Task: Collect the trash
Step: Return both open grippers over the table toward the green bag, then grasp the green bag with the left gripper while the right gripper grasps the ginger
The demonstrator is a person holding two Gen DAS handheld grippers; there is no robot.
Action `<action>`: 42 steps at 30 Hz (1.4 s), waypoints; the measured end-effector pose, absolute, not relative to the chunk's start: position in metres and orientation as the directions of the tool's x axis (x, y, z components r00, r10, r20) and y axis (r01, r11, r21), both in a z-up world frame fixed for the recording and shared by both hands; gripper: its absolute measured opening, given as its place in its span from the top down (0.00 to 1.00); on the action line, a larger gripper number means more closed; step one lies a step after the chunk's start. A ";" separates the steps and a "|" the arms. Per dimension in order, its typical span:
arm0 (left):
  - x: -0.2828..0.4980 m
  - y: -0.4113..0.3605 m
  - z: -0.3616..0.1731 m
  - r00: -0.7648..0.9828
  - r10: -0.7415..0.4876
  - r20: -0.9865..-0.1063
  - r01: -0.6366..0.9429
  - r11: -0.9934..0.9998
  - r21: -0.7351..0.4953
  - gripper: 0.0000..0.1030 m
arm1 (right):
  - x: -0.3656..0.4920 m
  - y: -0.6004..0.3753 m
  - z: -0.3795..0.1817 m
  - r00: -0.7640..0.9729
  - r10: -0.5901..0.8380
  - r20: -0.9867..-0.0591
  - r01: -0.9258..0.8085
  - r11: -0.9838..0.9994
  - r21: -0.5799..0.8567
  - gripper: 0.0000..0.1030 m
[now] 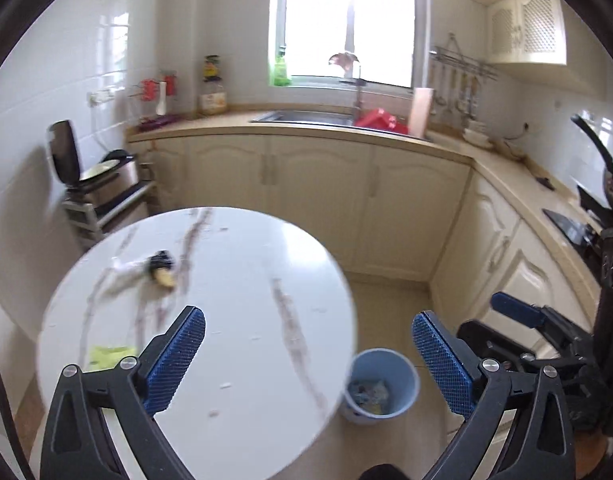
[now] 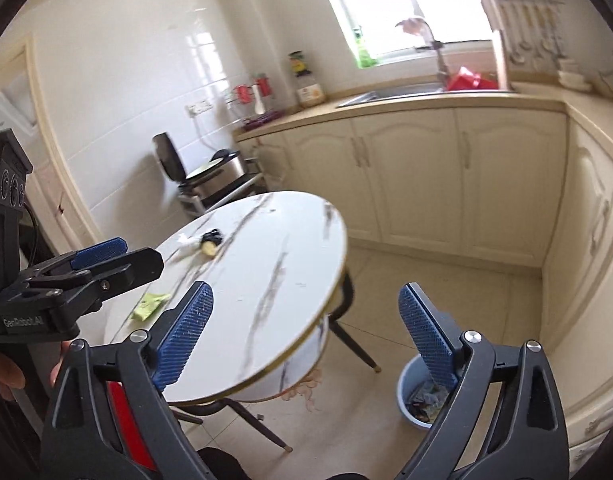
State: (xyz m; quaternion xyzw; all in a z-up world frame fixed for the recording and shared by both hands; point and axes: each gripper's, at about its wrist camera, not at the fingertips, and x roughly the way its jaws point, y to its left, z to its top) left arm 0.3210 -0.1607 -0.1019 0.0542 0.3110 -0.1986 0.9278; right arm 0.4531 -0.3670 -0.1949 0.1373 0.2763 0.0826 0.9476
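Both grippers hang above the round marble table (image 1: 234, 280) with nothing between their pads. The left gripper (image 1: 308, 354) has its jaws spread wide; beyond its left jaw lie a yellow-green wrapper (image 1: 108, 356) and, farther off, a banana peel (image 1: 162, 270). The right gripper (image 2: 306, 328) is likewise wide apart, and the blue trash bin (image 2: 406, 396), holding scraps, sits on the floor just behind its right jaw.

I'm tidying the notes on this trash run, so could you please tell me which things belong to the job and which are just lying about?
Job:
- blue bin
- green wrapper
- banana scrap
- white tissue

Lying about:
- grill appliance
- red basin
- oil bottle
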 end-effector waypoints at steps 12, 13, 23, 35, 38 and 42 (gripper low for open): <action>0.274 -0.023 -0.134 0.769 -0.116 -0.629 0.122 0.992 -0.034 0.01 | 0.490 -0.254 -0.207 0.740 0.318 -0.593 -0.237 0.948 0.213 0.09; 0.277 -0.015 -0.138 0.761 -0.102 -0.640 0.101 0.994 -0.038 0.01 | 0.493 -0.249 -0.209 0.731 0.317 -0.604 -0.241 0.948 0.206 0.09; 0.325 0.000 -0.195 0.638 -0.045 -0.769 0.019 0.999 -0.042 0.02 | 0.551 -0.210 -0.246 0.632 0.322 -0.705 -0.292 0.942 0.168 0.09; 0.398 0.014 -0.225 0.584 -0.072 -0.809 0.063 0.997 -0.043 0.08 | 0.636 -0.175 -0.279 0.557 0.314 -0.769 -0.321 0.935 0.150 0.09; 0.421 0.023 -0.234 0.585 -0.063 -0.809 0.069 0.997 -0.028 0.20 | 0.657 -0.164 -0.285 0.544 0.312 -0.779 -0.334 0.932 0.140 0.09; 0.423 0.029 -0.238 0.603 -0.090 -0.793 0.099 0.994 -0.038 0.45 | 0.686 -0.151 -0.290 0.533 0.295 -0.793 -0.341 0.933 0.117 0.09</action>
